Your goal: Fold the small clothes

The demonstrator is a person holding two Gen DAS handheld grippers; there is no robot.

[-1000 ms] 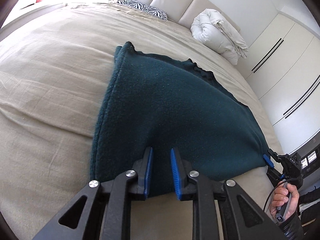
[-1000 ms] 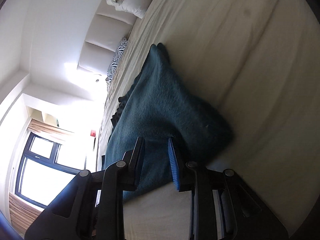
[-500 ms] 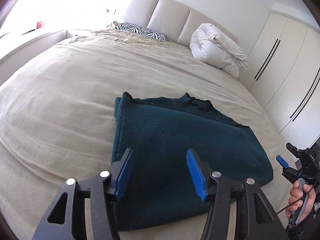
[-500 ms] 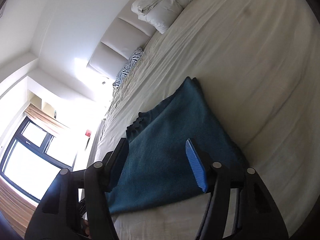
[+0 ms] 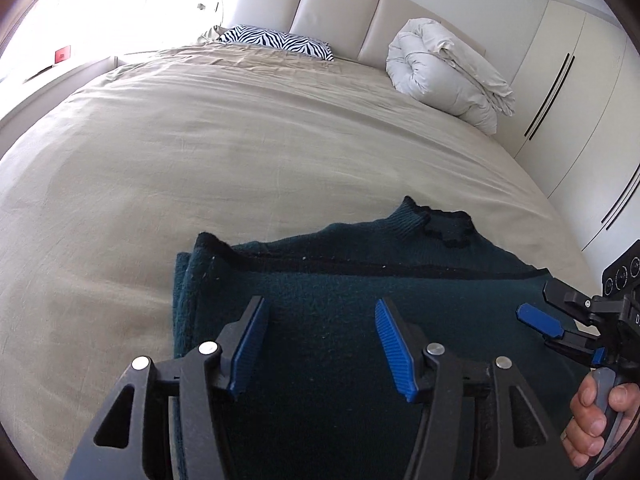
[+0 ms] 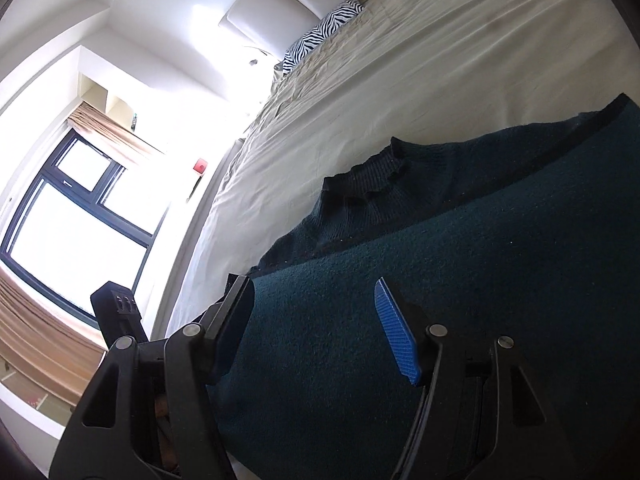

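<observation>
A dark teal knitted sweater [image 5: 360, 280] lies folded flat on a wide bed covered with a beige sheet [image 5: 200, 160]. Its ribbed collar [image 5: 444, 228] shows at the far edge, ahead of both grippers. The left gripper [image 5: 320, 344], black with blue ribbed pads, hangs over the near part of the sweater; its jaws are spreading apart and grip nothing, the cloth lying below them. The right gripper [image 6: 316, 332] is likewise released, jaws apart above the sweater, nothing between the pads. In the left wrist view it appears off to the right, with a hand [image 5: 596, 420] on its handle. Beyond the sweater, far ahead of the left gripper, a zebra-striped pillow [image 5: 276, 42] and a rolled white duvet [image 5: 448, 76] rest against a padded cream headboard [image 5: 336, 4]. A dark-framed window [image 6: 72, 216] is left of the right gripper.
</observation>
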